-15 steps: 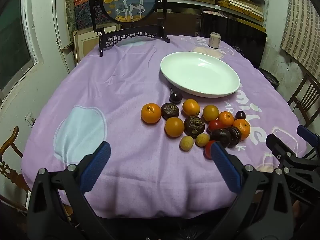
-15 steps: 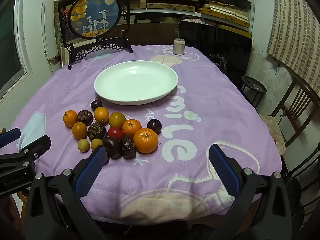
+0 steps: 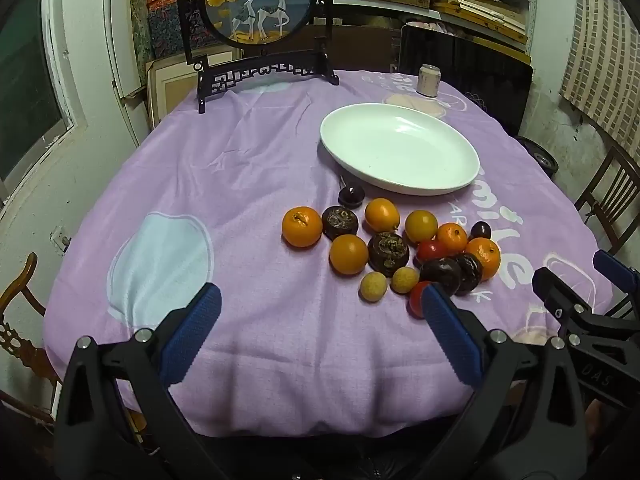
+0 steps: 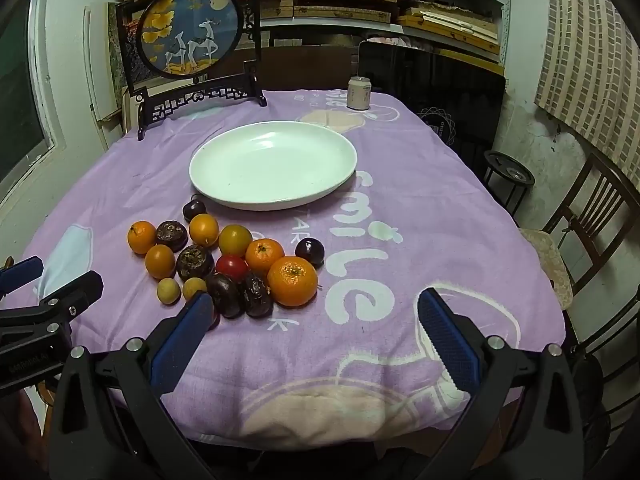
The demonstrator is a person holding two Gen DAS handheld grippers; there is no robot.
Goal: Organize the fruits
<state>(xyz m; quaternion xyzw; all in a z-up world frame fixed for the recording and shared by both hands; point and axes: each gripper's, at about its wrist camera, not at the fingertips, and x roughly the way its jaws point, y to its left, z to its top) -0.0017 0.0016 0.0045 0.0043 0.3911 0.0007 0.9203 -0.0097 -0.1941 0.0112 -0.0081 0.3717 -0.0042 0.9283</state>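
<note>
A pile of small fruits lies on the purple tablecloth: several oranges, dark wrinkled fruits, two small yellow ones, red ones and dark plums. An empty white plate sits just behind them. My left gripper is open and empty, near the table's front edge, short of the pile. My right gripper is open and empty, in front and to the right of the pile. Its left finger hides part of a red fruit.
A framed round deer picture on a black stand and a small can stand at the table's back. Wooden chairs flank the table. Each gripper shows at the edge of the other's view.
</note>
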